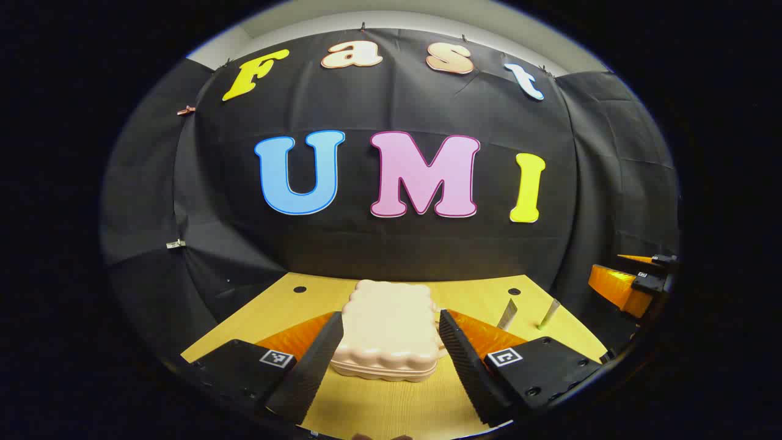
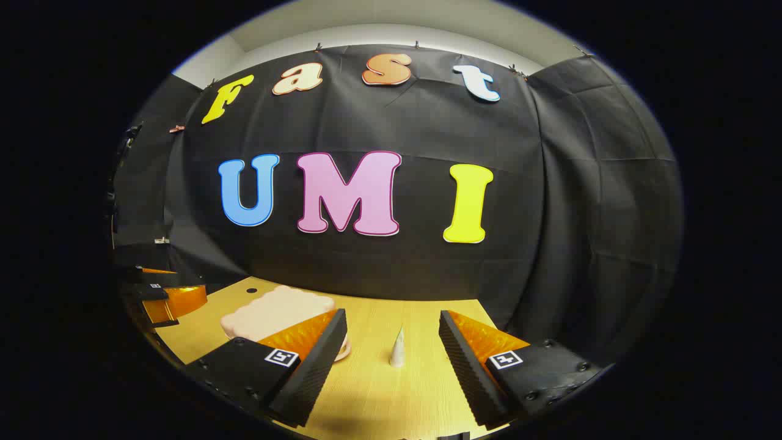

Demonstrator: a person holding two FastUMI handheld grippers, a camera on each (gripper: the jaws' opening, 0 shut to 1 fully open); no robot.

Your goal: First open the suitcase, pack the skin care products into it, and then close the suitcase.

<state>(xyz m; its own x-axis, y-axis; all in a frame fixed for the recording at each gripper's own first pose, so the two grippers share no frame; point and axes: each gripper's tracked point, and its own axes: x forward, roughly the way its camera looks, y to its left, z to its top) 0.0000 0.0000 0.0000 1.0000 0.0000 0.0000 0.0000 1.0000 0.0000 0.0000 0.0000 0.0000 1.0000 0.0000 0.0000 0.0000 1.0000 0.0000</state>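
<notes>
A closed, pale pink suitcase [image 1: 388,330] with a scalloped rim lies flat on the wooden table [image 1: 391,409]. My left gripper [image 1: 391,318] is open, with one finger on each side of the case's near end. Two slim skin care tubes [image 1: 507,315] [image 1: 548,313] stand upright to the right of the case. In the right gripper view, a white tube [image 2: 398,347] stands on the table ahead of my open right gripper [image 2: 392,316], in line with the gap between its fingers. The suitcase [image 2: 275,311] lies to its left, partly behind the left finger.
The black cloth wall closes the back of the table just behind the case. Two dark holes [image 1: 299,289] [image 1: 514,291] mark the table's far edge. The other gripper [image 1: 635,284] shows at the far right of the left gripper view, and at the far left [image 2: 159,293] of the right gripper view.
</notes>
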